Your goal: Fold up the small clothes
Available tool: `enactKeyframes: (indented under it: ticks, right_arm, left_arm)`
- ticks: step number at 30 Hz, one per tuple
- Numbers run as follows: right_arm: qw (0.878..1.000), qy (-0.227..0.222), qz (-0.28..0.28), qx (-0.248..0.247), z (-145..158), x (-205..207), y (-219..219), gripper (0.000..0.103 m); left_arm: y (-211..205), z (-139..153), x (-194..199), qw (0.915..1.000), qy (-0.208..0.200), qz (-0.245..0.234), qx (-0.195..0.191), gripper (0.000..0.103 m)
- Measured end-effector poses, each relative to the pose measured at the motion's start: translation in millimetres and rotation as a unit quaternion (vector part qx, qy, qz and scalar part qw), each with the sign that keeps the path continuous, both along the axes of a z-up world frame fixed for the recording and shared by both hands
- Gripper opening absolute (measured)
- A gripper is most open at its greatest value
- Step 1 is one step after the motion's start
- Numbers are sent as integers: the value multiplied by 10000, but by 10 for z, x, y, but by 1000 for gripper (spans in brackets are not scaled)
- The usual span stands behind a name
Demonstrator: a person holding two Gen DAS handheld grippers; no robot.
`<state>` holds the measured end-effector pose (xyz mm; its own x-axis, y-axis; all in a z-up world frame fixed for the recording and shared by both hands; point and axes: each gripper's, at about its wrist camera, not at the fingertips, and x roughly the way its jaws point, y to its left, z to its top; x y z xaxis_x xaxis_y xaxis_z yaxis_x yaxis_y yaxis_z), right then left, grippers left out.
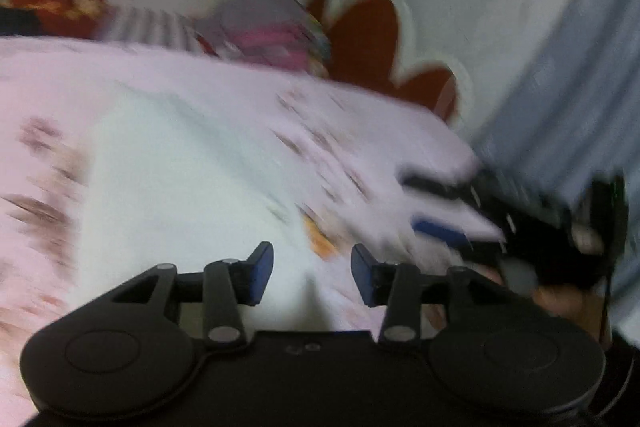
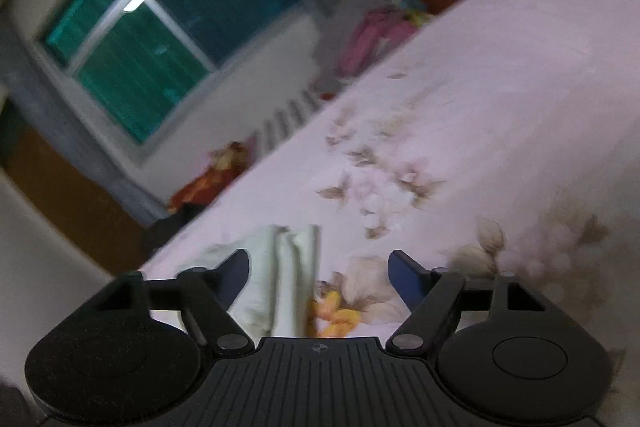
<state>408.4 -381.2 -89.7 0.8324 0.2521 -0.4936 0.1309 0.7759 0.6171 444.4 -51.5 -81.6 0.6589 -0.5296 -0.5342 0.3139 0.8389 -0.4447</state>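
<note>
Garment [image 1: 192, 179], white, lay flat on our bed [image 1: 48, 75] for folding. Left gripper [image 1: 312, 273] and right gripper [image 2: 318, 277] both hung spread, empty.

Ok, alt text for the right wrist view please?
The open right gripper hovers over a crumpled white cloth on a pink floral bedsheet. A window and a pile of clothes lie beyond the bed.

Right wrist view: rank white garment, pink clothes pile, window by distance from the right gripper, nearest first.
1. White garment: crumpled on the pink bedsheet, between the open fingers of the right gripper.
2. Pink clothes pile: beyond the bed's far edge, upper centre.
3. Window: on the back wall, upper left.
</note>
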Motion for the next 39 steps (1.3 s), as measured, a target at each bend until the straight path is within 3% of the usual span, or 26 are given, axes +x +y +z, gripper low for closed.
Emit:
enactKeyframes:
  ticks: [3,6,13,19,22,24,26,28,30,33,36,39]
  right_arm:
    - [9982,31,530,284,-28,104,63,50]
    - [9948,110,974,291,-106,235,299,50]
    - [9873,576,1474,150,-359,533,681,50]
    - [9816,647,1798,-5,-409,571,756,50]
    - [9804,748,1824,-25,-476,699,803,50]
    - [9773,780,1965,-92,-494,755,862,50]
    - [9746,776,2071,-369,-507,776,947,50]
    - [9701,803,2115,-879,-462,775,1067,25]
    - [9690,807,2167,-871,-436,757,1117,10]
    - [9742,690,1951,-905,-322,652,1131,10]
    - [9803,663,1644,-870,-172,426,1066,10]
    - [9793,900,1498,-1022,-321,286,1056,10]
  left_arm:
    - [397,35,164,9976,-82,676,120,40]
    - [634,-82,316,9948,146,998,111,39]
    - [674,-428,370,9900,842,1086,306,38]
    - [882,-358,466,9912,616,1168,-51,37]
    - [932,-358,606,9929,551,1057,-55,37]
    - [882,-421,774,9926,787,897,204,37]
    - [879,-488,866,9925,923,774,207,40]
    - [881,-445,883,9941,850,651,191,36]
    - [876,-364,840,9965,592,535,233,35]
    - [784,-203,737,9989,261,249,298,35]
    - [502,-246,729,9959,366,-303,772,35]
    - [393,-301,722,9934,290,-397,1038,35]
